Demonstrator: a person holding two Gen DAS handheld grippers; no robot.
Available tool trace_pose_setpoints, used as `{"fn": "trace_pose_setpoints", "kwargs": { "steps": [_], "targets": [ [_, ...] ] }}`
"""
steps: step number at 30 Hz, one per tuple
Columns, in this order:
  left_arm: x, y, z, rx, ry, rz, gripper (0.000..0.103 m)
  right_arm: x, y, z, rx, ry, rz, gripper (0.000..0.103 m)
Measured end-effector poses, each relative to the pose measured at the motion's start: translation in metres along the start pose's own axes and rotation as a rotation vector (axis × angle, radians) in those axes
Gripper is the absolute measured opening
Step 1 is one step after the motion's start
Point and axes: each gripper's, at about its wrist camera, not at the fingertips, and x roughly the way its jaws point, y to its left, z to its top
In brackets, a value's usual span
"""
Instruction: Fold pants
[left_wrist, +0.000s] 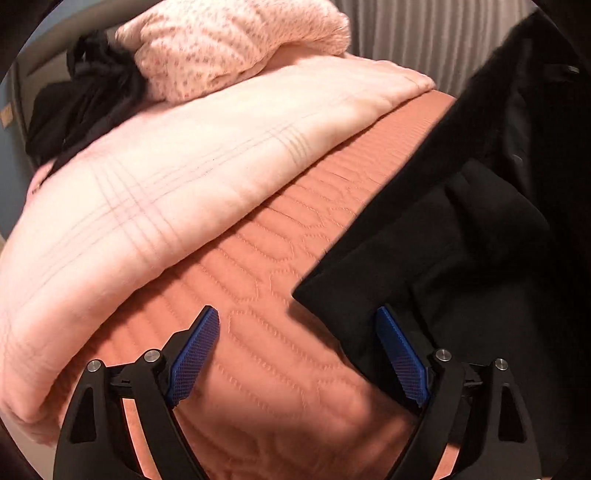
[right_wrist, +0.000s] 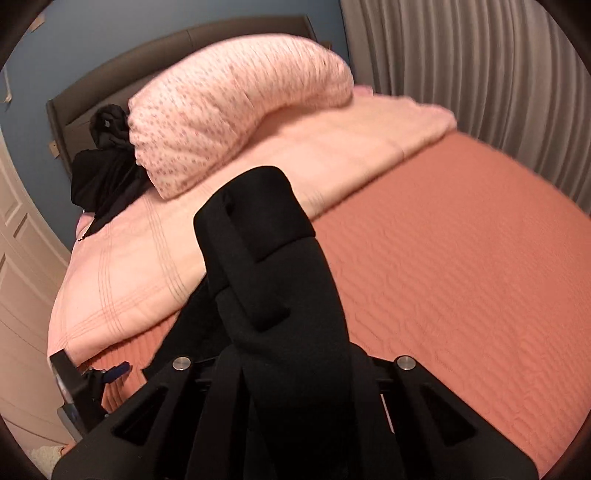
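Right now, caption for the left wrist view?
Open left gripper above orange quilt, beside black pants.

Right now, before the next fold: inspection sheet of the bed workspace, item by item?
Surface: orange quilted bedspread, bare over most of its near half.
Job's things: black pants, a bunched fold raised off the bed; a corner lies on the bedspread.
Clutter: pink blanket folded across the far side; speckled pink pillow on it; dark clothes piled by the headboard.
Grippers: left gripper open, empty, over the pants corner; right gripper shut on the pants.
Cables: nothing seen.
Surroundings: brown headboard, blue wall, pleated curtain, white door.
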Motion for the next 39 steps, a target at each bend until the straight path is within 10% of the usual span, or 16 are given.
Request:
{"fn": "trace_pose_setpoints", "kwargs": {
  "steps": [2, 4, 8, 13, 16, 20, 24, 25, 28, 30, 33, 37, 39],
  "targets": [
    [0.002, 0.004, 0.01, -0.044, 0.012, 0.037, 0.086, 0.008, 0.052, -0.024, -0.101, -0.007, -0.049, 0.012],
    [-0.011, 0.012, 0.013, -0.075, -0.029, 0.101, 0.085, 0.031, 0.111, -0.063, -0.229, 0.146, 0.094, 0.049],
    [-0.048, 0.056, -0.007, -0.1, -0.063, 0.225, 0.085, 0.008, 0.133, -0.107, -0.18, 0.14, 0.368, 0.047],
    [-0.069, 0.08, -0.018, -0.105, -0.089, 0.206, 0.085, -0.025, 0.041, -0.111, -0.004, 0.087, 0.094, 0.048],
    [-0.064, 0.063, -0.013, -0.147, -0.106, 0.007, 0.085, -0.025, 0.018, -0.121, 0.0, 0.123, -0.071, 0.048],
    [-0.051, 0.029, 0.021, -0.258, -0.222, -0.195, 0.085, -0.005, -0.019, -0.12, 0.134, 0.152, -0.021, 0.05],
    [0.009, 0.008, 0.046, -0.325, -0.119, -0.148, 0.085, 0.061, 0.018, -0.067, -0.016, 0.267, 0.128, 0.061],
    [0.023, 0.004, 0.047, -0.327, -0.095, -0.144, 0.085, 0.074, 0.029, -0.06, -0.082, 0.28, 0.11, 0.077],
    [0.05, -0.005, 0.061, -0.332, -0.057, -0.118, 0.084, 0.103, 0.052, -0.041, -0.127, 0.26, 0.042, 0.077],
    [0.06, -0.014, 0.072, -0.288, -0.025, -0.095, 0.081, 0.095, 0.051, -0.042, -0.071, 0.214, 0.071, 0.077],
    [0.034, -0.008, 0.075, -0.282, -0.08, -0.052, 0.037, 0.056, 0.035, -0.058, -0.008, 0.153, 0.07, 0.077],
    [0.038, -0.016, 0.06, -0.112, -0.046, 0.237, 0.055, 0.002, -0.019, -0.094, 0.056, 0.128, -0.118, 0.08],
    [0.028, -0.021, 0.051, -0.034, -0.08, 0.247, 0.054, -0.038, -0.041, -0.127, 0.105, 0.129, -0.233, 0.08]
  ]
}}
